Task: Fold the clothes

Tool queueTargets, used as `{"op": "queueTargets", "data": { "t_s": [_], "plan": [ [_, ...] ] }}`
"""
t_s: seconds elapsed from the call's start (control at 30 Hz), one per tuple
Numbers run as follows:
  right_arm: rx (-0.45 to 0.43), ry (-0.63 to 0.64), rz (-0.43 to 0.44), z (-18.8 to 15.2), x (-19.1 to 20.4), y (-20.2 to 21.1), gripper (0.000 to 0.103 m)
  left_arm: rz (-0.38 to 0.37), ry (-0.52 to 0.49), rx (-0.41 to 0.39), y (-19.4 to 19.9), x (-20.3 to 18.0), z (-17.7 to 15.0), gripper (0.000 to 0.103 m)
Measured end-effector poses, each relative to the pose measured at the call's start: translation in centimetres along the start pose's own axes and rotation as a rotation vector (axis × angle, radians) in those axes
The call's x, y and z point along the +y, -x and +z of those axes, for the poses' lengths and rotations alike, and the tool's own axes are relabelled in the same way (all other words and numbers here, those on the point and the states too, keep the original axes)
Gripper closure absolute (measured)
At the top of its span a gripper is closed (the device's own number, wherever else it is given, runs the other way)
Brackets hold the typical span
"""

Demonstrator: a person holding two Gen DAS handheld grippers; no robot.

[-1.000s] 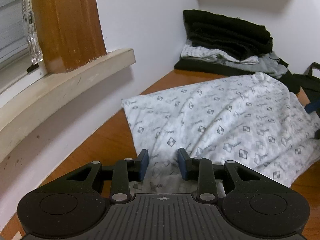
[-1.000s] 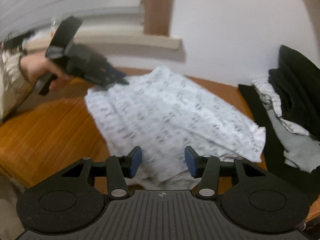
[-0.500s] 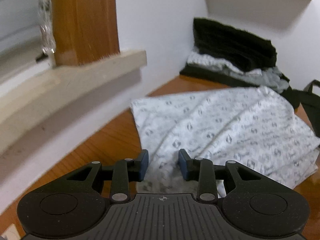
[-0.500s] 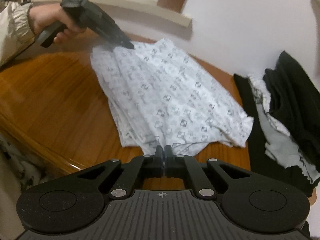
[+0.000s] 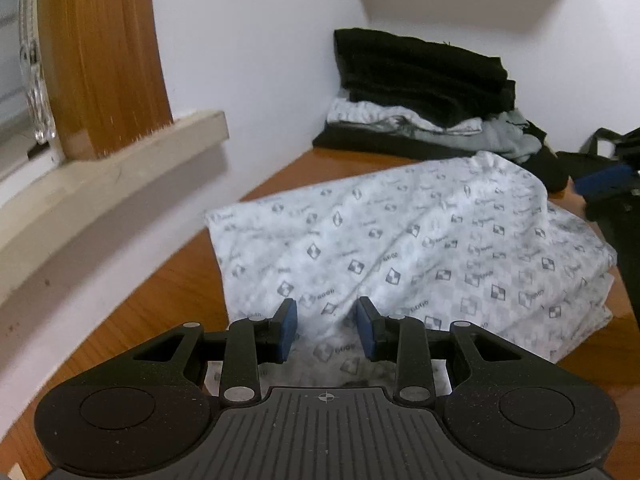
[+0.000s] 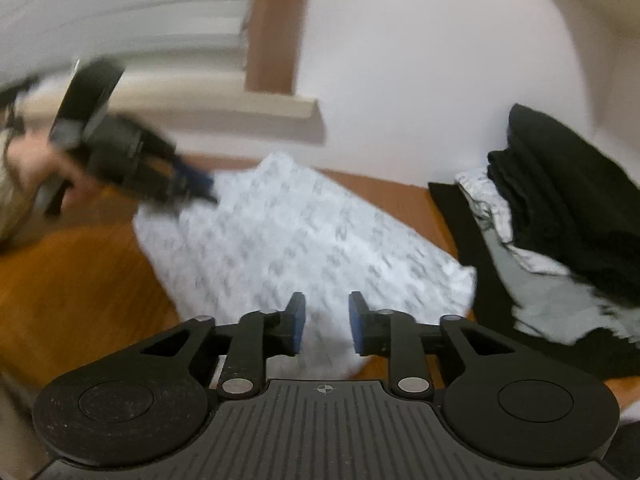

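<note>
Your left claw (image 5: 326, 330) is spread apart, its blue pads (image 5: 287, 330) flanking a gap with nothing clamped between them, and it hangs over the near edge of the white patterned garment (image 5: 420, 256). That garment lies folded in layers on the wooden table (image 5: 160, 312), close to the white wall (image 5: 260, 60) and below the pale window sill (image 5: 112, 184); its printed diamond marks show clearly from the left wrist camera. Behind it, in the corner, sits a pile of folded clothes (image 5: 424, 100): black fabric on top, white and grey pieces under it, another dark layer at the bottom.

Your right claw (image 6: 325, 328) is also parted, with nothing held between its fingers, and it sits above the garment's near corner. The right wrist view is blurred, so the cloth's print reads only as grey smudges there. In that view you can see your left hand (image 6: 36, 168) gripping the other tool's handle at the garment's far left end, with its blue tips over the fabric; whether they touch it cannot be told. The clothes pile lies to the right of the garment, just beside it.
</note>
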State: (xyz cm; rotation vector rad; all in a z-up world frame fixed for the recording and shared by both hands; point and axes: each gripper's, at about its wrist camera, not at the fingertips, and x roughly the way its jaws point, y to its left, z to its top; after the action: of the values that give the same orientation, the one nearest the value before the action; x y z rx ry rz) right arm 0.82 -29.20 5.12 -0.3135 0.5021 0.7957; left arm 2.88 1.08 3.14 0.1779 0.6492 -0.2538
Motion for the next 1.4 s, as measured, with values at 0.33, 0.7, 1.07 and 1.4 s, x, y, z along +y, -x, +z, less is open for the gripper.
{"op": "queueTargets", "data": {
  "t_s": [0.33, 0.7, 1.07, 1.4],
  "plan": [
    [0.020, -0.027, 0.147, -2.3, 1.5, -4.6, 0.063, -0.125, 0.025, 0.082, 0.4, 1.2, -0.2, 0.068],
    [0.143, 0.083, -0.134, -3.3, -2.3, -1.1, 0.059, -0.114, 0.052, -0.040, 2.4, 2.2, 0.9, 0.059],
    [-0.107, -0.205, -0.038, -3.8, -5.2, 0.3, 0.057, -0.073, -0.044, -0.026, -3.2, -0.8, 2.3, 0.072],
    [-0.071, -0.173, -0.060, -7.3, -5.6, -0.9, 0.056, 0.002, 0.032, -0.004, -3.3, 3.0, 0.1, 0.071]
  ]
}}
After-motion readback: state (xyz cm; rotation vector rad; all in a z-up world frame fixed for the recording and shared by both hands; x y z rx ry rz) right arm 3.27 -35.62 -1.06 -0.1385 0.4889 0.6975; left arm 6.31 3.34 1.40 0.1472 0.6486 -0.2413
